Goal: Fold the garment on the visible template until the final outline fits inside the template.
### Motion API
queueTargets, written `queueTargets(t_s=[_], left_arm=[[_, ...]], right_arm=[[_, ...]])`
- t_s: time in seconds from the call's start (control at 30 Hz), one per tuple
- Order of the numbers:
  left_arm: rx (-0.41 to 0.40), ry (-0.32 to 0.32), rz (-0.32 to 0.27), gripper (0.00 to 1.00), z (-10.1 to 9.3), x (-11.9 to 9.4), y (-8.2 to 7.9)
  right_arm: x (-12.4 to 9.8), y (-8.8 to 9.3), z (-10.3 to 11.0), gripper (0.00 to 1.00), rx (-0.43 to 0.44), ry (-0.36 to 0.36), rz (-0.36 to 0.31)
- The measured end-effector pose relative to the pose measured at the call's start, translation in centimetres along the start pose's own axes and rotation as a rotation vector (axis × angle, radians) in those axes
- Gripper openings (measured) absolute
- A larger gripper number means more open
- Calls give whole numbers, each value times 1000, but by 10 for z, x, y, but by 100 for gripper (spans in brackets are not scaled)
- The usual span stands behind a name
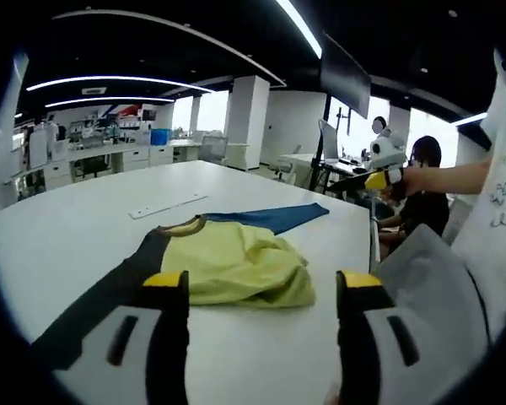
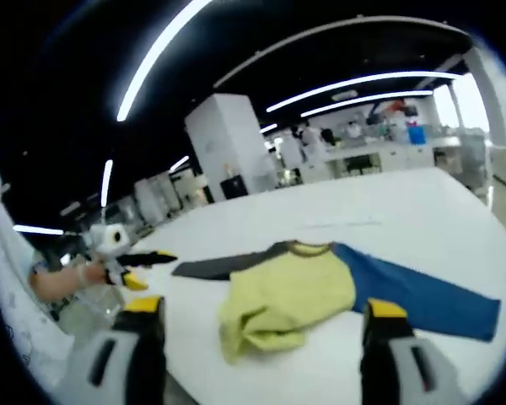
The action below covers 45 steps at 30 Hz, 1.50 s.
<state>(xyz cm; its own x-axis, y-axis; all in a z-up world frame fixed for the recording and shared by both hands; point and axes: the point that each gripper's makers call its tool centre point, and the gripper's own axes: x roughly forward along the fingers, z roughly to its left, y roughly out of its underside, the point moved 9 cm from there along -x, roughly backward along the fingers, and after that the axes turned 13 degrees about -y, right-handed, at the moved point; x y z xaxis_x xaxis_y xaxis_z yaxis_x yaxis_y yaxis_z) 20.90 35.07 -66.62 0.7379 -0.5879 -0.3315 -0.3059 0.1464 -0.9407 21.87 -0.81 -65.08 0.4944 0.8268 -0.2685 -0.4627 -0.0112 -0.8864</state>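
A garment lies on the white table, partly bunched. Its yellow body is crumpled at the near right. A dark grey sleeve runs toward me and a blue sleeve stretches away. My left gripper hovers just short of the yellow body, open, with nothing between its jaws. The right gripper is held in a hand off the table's right side. In the right gripper view the yellow body, blue sleeve and grey sleeve lie ahead of my right gripper, which is open and holds nothing. The left gripper shows at the left.
A thin white strip lies on the table beyond the garment. The table's right edge is close to the blue sleeve. A seated person and a grey chair back are beside it. Desks, pillars and monitors stand far behind.
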Motion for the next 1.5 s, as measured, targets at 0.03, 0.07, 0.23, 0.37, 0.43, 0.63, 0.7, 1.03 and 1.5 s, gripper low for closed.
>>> queueTargets(t_s=[0.03,0.07,0.23,0.37,0.43,0.63,0.7,1.03,1.5], left_arm=[[-12,1,0,68,1,0,1],[-19,3,-4,68,1,0,2],[-59,-2,-6,66,-1,-2,8],[-68,-6,0,66,0,-3,13],[-74,-9,1,66,-1,-4,15],[-102,-34,-10,62,4,-7,19],[-117,-38,-15,62,4,-8,19],[-147,-63,-3,61,7,-14,25],[-166,-81,7,60,17,-21,37]], right_arm=[[1,2,-1,96,-12,3,18],[4,5,-3,95,-31,4,47],[13,19,-26,66,-96,67,176],[27,26,-38,50,-58,80,211],[35,27,-43,51,-65,86,232],[57,37,-50,43,-97,59,370],[63,41,-53,34,-155,70,445],[94,53,-68,19,-116,60,505],[112,70,-64,17,-170,19,641]])
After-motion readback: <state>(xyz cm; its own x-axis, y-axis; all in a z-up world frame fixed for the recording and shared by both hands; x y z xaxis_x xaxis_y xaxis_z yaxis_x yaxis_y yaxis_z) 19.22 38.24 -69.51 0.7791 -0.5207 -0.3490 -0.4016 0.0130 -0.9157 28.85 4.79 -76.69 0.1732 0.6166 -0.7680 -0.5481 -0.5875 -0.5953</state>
